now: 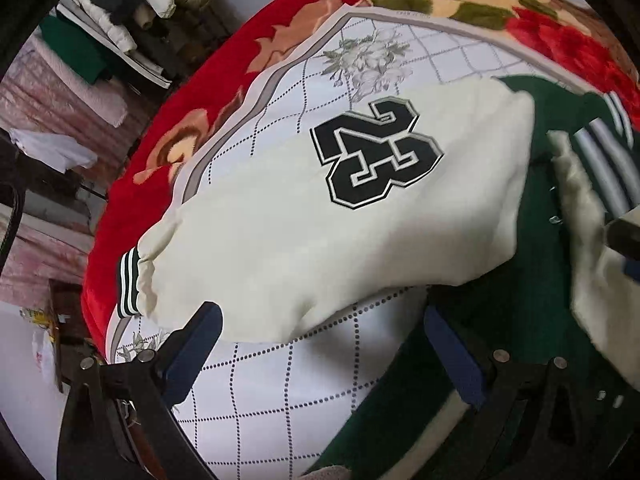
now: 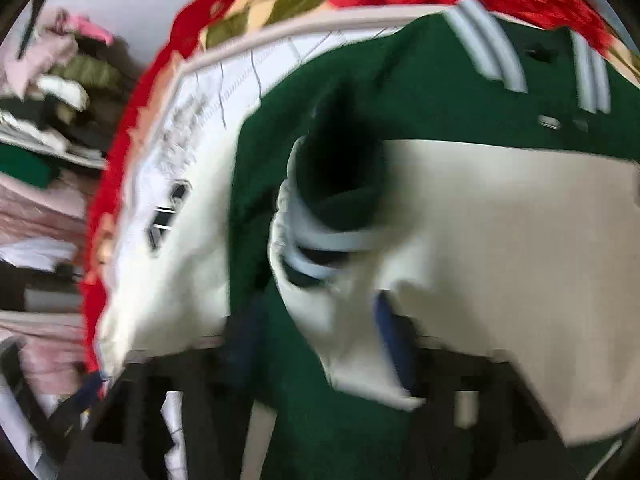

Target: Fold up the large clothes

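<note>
A green and cream varsity jacket point(image 1: 460, 340) lies spread on a bed, on a white sheet with a dotted grid point(image 1: 280, 380) laid over a red flowered blanket point(image 1: 120, 208). The flat bed gives room to square a large garment before folding.

In the left wrist view, the jacket's cream sleeve point(image 1: 280, 240) stretches from the green body at 3 o'clock out toward 9 o'clock. It ends in a green-and-white striped cuff point(image 1: 129, 286), and a black number 23 patch point(image 1: 376, 152) faces up. The sleeve lies away from the body, so it probably has yet to be folded inward. The left gripper point(image 1: 320, 344) hovers at 6 o'clock. Its blue-padded fingers point(image 1: 192, 352) stand wide apart with nothing between them. One finger sits by the sleeve's lower edge, the other over the green hem. A heap of other clothes point(image 1: 112, 32) waits at 10 o'clock beyond the bed.

The right wrist view is heavily blurred. The other cream sleeve point(image 2: 500, 260) lies across the green body, its cuff point(image 2: 320, 248) near the centre, seemingly already folded in. The right gripper point(image 2: 316, 344) is at 6 o'clock. Its fingers point(image 2: 390, 332) look parted, with cream cloth draped loosely between them. They do not appear to pinch it, though the blur leaves this unsure.
</note>
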The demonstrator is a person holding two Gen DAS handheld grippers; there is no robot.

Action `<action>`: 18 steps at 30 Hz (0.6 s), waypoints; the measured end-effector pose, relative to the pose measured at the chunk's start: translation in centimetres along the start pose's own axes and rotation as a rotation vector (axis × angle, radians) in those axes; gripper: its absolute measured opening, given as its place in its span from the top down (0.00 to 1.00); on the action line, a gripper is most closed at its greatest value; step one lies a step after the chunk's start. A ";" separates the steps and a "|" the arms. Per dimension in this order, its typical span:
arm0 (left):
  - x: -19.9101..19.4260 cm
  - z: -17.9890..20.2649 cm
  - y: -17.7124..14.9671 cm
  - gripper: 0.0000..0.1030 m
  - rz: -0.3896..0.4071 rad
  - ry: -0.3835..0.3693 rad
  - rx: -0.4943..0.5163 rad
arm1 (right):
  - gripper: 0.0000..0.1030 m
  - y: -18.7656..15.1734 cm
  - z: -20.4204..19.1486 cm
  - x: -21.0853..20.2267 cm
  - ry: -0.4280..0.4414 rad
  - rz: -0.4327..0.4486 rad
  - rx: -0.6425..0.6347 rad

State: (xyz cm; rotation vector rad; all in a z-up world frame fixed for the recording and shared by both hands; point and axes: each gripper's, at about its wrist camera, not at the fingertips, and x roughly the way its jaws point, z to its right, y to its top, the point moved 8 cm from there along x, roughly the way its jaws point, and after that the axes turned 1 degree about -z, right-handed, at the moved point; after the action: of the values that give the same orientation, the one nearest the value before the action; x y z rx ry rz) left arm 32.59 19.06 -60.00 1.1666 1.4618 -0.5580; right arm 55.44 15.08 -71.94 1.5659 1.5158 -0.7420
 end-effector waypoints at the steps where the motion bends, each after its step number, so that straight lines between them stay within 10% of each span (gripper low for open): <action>1: -0.7 0.2 0.3 0.00 0.009 -0.017 0.000 | 0.32 -0.6 1.3 -2.1 0.017 0.028 0.058; 8: -4.6 6.7 2.9 0.00 0.114 -0.111 0.113 | 0.40 -8.8 21.5 -11.9 -0.143 0.162 0.660; 10: -4.6 9.4 3.6 0.00 0.129 -0.127 0.153 | 0.80 -10.3 27.4 -11.8 -0.166 0.163 0.749; 12: -4.4 12.3 4.1 0.00 0.155 -0.121 0.201 | 1.00 -11.5 30.7 -10.6 -0.253 0.172 0.777; 18: -2.3 16.8 3.9 0.00 0.170 -0.071 0.300 | 0.95 -10.9 34.2 -12.0 -0.384 0.165 0.819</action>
State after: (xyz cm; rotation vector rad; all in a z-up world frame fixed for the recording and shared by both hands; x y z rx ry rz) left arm 43.50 5.52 -61.23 1.4750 1.2313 -0.7091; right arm 47.69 -21.02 -80.23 1.9318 0.8084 -1.5856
